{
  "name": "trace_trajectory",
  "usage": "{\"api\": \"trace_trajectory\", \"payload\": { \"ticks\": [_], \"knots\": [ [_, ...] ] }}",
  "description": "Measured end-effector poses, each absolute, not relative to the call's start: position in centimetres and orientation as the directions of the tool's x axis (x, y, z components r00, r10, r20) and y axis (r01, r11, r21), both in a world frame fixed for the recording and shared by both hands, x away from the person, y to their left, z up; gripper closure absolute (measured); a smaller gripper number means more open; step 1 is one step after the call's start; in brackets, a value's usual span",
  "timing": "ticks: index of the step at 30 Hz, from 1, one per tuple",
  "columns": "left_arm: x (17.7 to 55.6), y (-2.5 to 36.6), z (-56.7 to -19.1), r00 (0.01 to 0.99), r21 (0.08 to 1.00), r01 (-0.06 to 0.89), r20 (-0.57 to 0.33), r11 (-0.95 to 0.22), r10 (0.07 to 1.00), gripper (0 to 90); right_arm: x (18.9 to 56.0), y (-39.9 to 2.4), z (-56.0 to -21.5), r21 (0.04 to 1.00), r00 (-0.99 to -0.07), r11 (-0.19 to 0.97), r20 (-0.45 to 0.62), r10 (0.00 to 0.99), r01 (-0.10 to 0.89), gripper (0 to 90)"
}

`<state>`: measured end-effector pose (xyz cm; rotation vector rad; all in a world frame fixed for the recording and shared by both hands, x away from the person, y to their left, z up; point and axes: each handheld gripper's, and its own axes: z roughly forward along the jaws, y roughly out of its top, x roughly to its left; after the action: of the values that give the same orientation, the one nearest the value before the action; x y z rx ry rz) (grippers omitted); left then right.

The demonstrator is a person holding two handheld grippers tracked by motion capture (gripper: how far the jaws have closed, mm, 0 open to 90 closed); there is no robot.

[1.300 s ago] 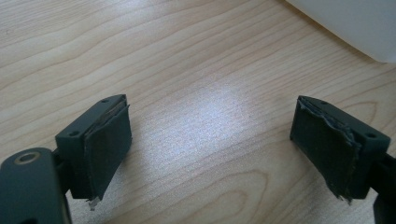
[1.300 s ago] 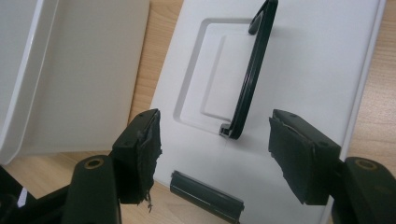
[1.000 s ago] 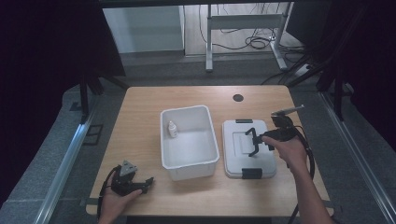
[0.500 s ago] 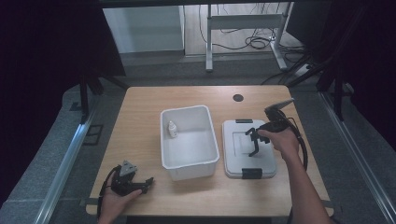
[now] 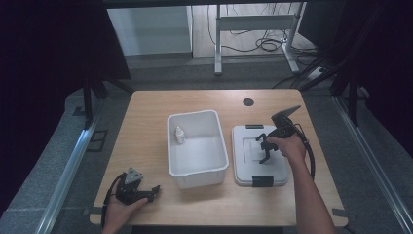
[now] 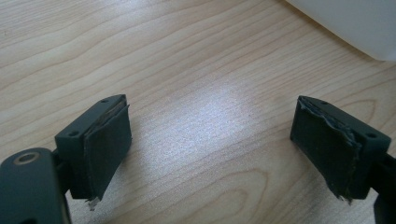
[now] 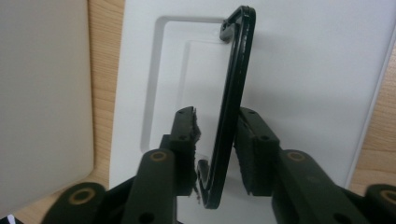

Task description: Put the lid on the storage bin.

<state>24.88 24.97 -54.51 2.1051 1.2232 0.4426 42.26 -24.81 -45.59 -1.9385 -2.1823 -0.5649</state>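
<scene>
Two hands work. High view: right gripper (image 5: 263, 148) has dropped onto the lid (image 5: 256, 155) beside the tub (image 5: 197, 148); left gripper (image 5: 146, 191) stays put. Left gripper view: jaws wide, nothing inside. Right gripper view: jaws just closing around the lid's black handle (image 7: 231, 102), one pad (image 7: 246, 144) touching, other w/ gap. Lift prob. next.

Left gripper (image 5: 152, 189): lying level, jaws standing wide apart. Right gripper (image 5: 263, 151): pointing down, jaws just closing in.
</scene>
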Motion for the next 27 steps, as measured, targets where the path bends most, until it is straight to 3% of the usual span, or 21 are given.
{"api": "trace_trajectory", "payload": {
  "ticks": [5,21,27],
  "knots": [
    [24.9,25.0,-54.5,0.507,0.684,0.64,-0.034,-0.349,0.862,12.3,42.4,-24.9,-46.2,0.152,-0.116,0.063,0.368,0.922,0.986,82.6],
    [24.9,25.0,-54.5,0.508,0.683,0.64,-0.034,-0.351,0.861,12.3,42.2,-25.5,-45.7,0.13,-0.032,-0.025,0.419,0.907,0.991,85.3],
    [24.9,25.0,-54.5,0.508,0.684,0.64,-0.034,-0.351,0.86,12.3,42.0,-25.7,-43.5,0.161,-0.042,-0.028,0.416,0.908,0.987,85.2]
  ]
}}
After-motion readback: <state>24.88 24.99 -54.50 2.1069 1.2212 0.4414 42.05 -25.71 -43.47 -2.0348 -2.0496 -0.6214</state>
